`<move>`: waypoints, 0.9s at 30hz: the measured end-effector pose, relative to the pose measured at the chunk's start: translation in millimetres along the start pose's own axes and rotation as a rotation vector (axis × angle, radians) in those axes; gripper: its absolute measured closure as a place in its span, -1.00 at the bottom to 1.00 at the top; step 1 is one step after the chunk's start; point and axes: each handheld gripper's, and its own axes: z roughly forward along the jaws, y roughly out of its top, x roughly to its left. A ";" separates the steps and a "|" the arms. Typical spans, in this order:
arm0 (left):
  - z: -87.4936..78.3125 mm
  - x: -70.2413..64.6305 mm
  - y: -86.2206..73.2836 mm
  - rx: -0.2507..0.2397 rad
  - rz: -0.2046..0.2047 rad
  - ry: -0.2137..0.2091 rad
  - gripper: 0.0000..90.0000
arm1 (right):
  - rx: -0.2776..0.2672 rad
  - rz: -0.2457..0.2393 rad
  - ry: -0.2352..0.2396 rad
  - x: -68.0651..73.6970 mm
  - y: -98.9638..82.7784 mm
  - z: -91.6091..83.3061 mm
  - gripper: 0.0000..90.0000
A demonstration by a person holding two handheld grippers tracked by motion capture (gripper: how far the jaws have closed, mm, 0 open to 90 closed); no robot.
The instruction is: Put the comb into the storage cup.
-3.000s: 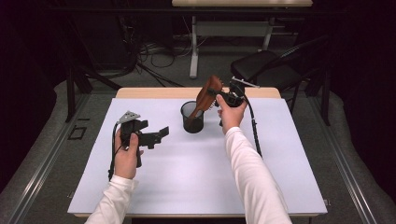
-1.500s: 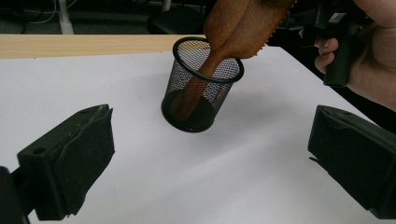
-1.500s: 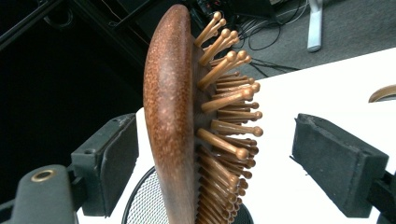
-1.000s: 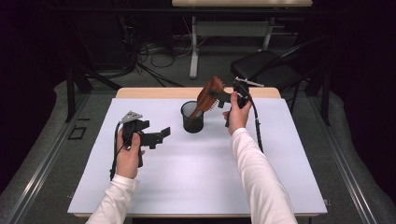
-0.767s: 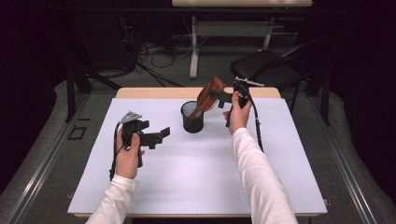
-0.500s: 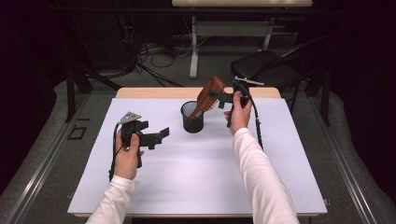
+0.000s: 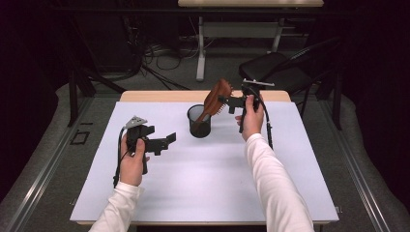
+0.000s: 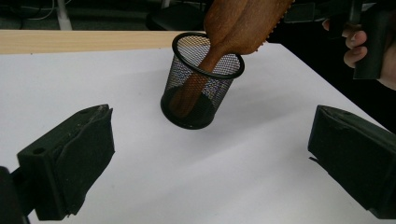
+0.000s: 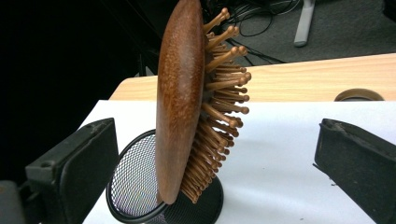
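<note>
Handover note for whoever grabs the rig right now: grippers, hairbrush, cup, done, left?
Right hand-held gripper: jaws have just been opening and stand wide on either side of the hairbrush head, pads off it.
Left hand-held gripper: open, nothing between the jaws, held over the white mat and aimed at the cup.
Wooden hairbrush: handle down inside the black mesh cup, head leaning out over the rim toward the right gripper.
Done: brush placed in the cup and let go.
Left: probably just back the right gripper away without knocking the brush head.
</note>
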 end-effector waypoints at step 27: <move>-3.2 5.5 4.3 -0.017 -0.019 0.005 -0.99 | 0.075 -0.135 -0.024 5.2 2.8 -22.4 -1.00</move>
